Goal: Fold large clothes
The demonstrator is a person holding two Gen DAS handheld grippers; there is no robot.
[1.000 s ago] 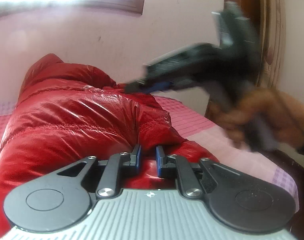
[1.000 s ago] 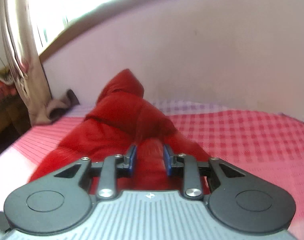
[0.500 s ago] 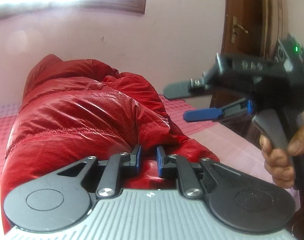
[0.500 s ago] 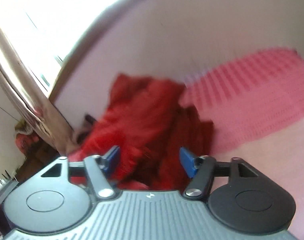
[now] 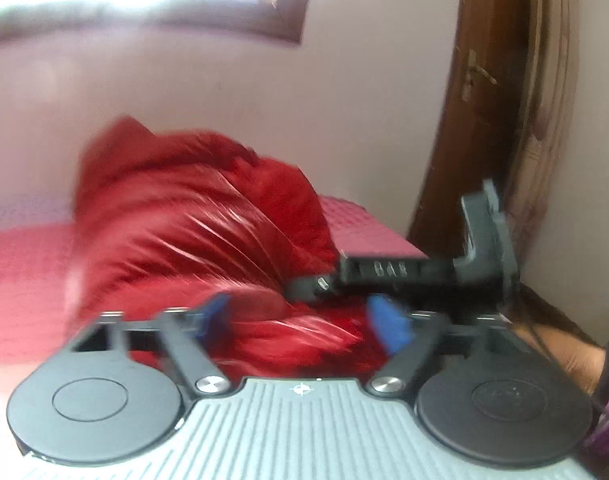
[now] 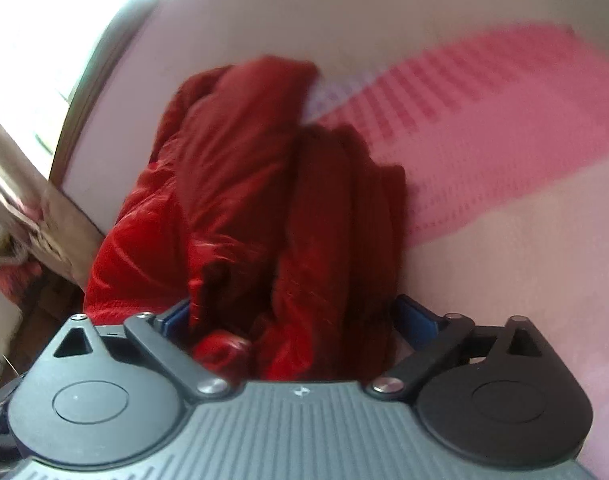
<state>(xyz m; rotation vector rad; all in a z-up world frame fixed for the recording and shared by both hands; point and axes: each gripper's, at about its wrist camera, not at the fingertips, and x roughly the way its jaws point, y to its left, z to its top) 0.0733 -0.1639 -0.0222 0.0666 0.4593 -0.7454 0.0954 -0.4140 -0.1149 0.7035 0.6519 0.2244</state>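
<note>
bed (image 6: 504, 128): pink checked cover | red puffer jacket (image 5: 192, 240): bunched on bed by wall | left gripper (image 5: 304, 320): angled down, jaws opening, jacket between, unpinched | right gripper (image 6: 300, 316): rolled, low at jacket edge, opening wide, gripping nothing

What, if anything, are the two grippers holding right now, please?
Nothing: the left gripper and right gripper are opening, with the puffy red quilted jacket between their jaws but ungripped.

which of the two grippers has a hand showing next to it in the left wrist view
The right gripper, lying across the red jacket at frame right; a hand shows behind it. Both grippers' jaws are opening.
</note>
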